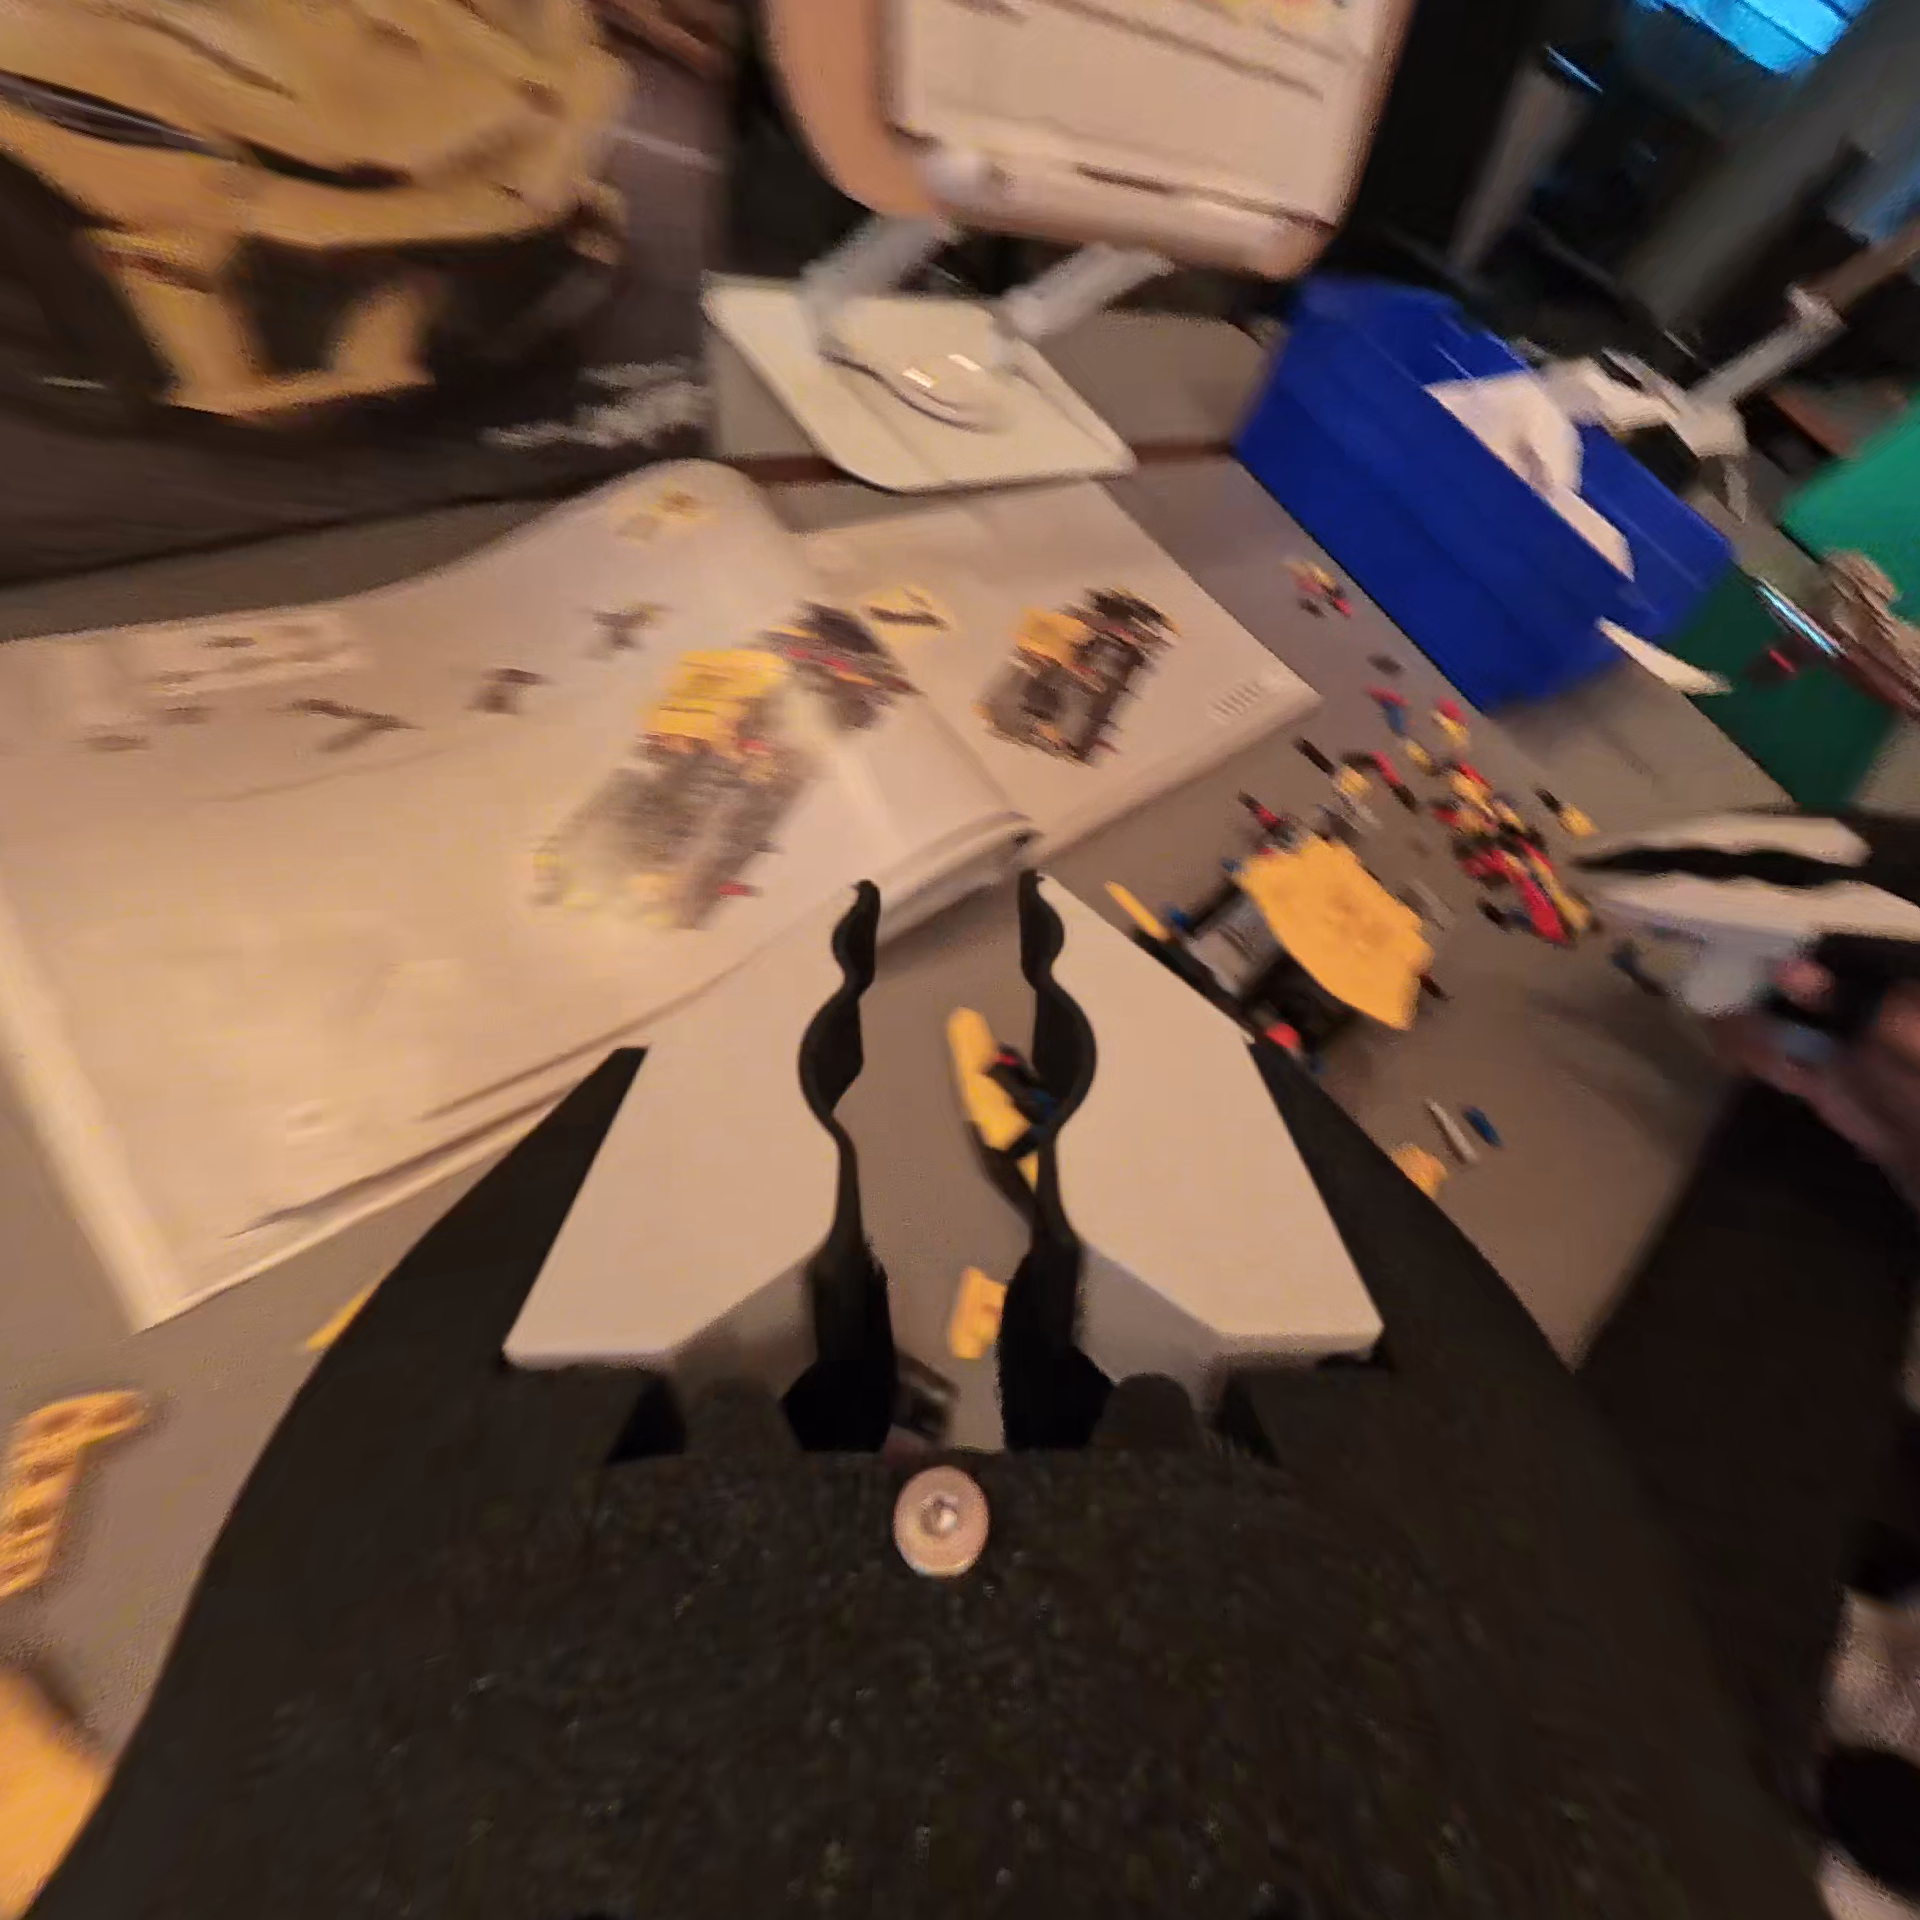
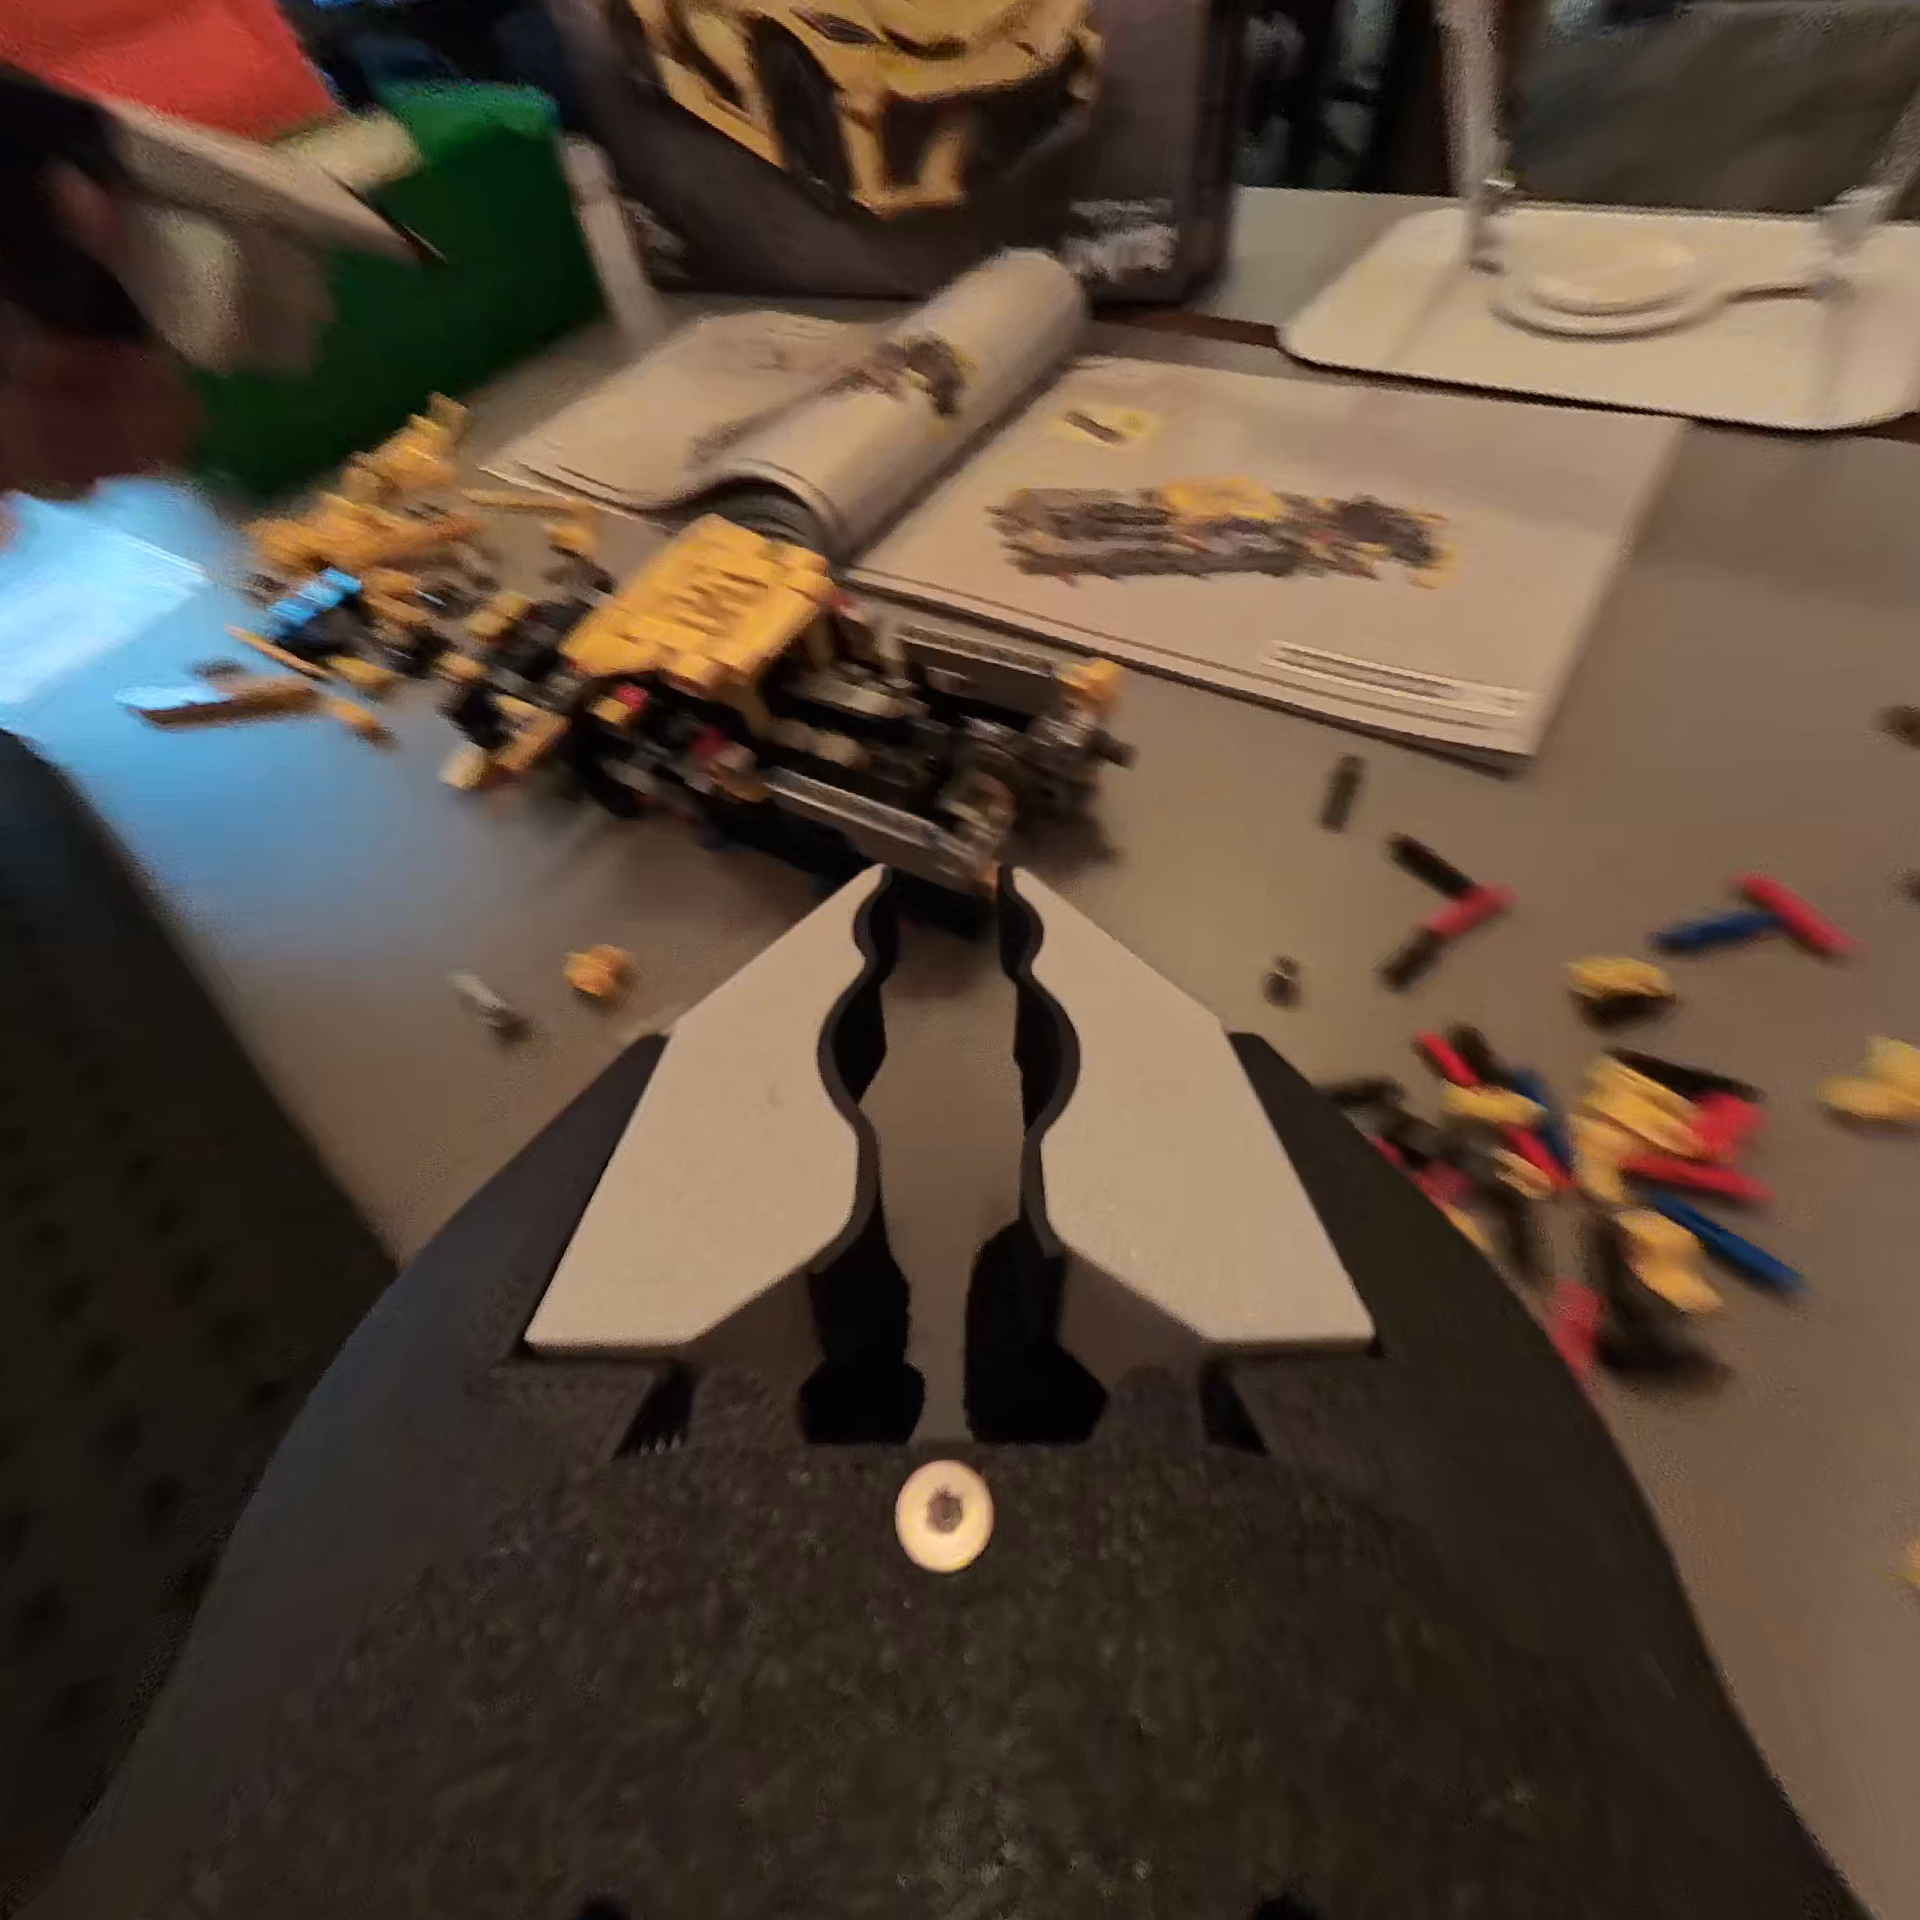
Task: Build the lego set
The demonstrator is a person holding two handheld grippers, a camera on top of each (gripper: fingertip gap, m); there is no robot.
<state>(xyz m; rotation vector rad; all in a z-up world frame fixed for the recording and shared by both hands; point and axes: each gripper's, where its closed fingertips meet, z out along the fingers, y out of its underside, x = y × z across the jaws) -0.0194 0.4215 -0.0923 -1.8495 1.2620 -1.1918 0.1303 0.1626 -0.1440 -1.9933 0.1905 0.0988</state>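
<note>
Left gripper: the black-and-grey two-finger left gripper point(image 1: 943, 904) hovers over the grey table top point(image 1: 1621, 1060), fingers parted by a clear gap with nothing clamped between them; a small yellow-and-black lego sub-assembly point(image 1: 992, 1081) lies on the table seen through that gap, and the blur does not let me say whether it touches the right-hand finger.
Right gripper: the black-and-grey two-finger right gripper point(image 2: 943, 883) is likewise parted and empty, its tips just short of the near end of the model.
Near loose parts: small yellow bricks point(image 1: 977, 1314) lie under the left gripper; a scatter of red, blue, yellow and black pins and beams point(image 2: 1621, 1164) sits to the right of the right gripper.
Model: the partly built yellow-and-black lego vehicle point(image 2: 790, 686) rests on the table between the right gripper and the booklet, its far corner touching or overlapping the booklet's edge.
Booklet: the open grey instruction booklet point(image 2: 1299, 551) lies flat, with some pages curled up at the spine.
Far pile: a heap of yellow pieces point(image 2: 374, 520) lies left of the model.
Background: a white tray point(image 2: 1558, 332), a dark box printed with a yellow model point(image 2: 883, 125), a blue bin point(image 1: 1455, 520) and a green bin point(image 2: 457, 229) stand beyond.
</note>
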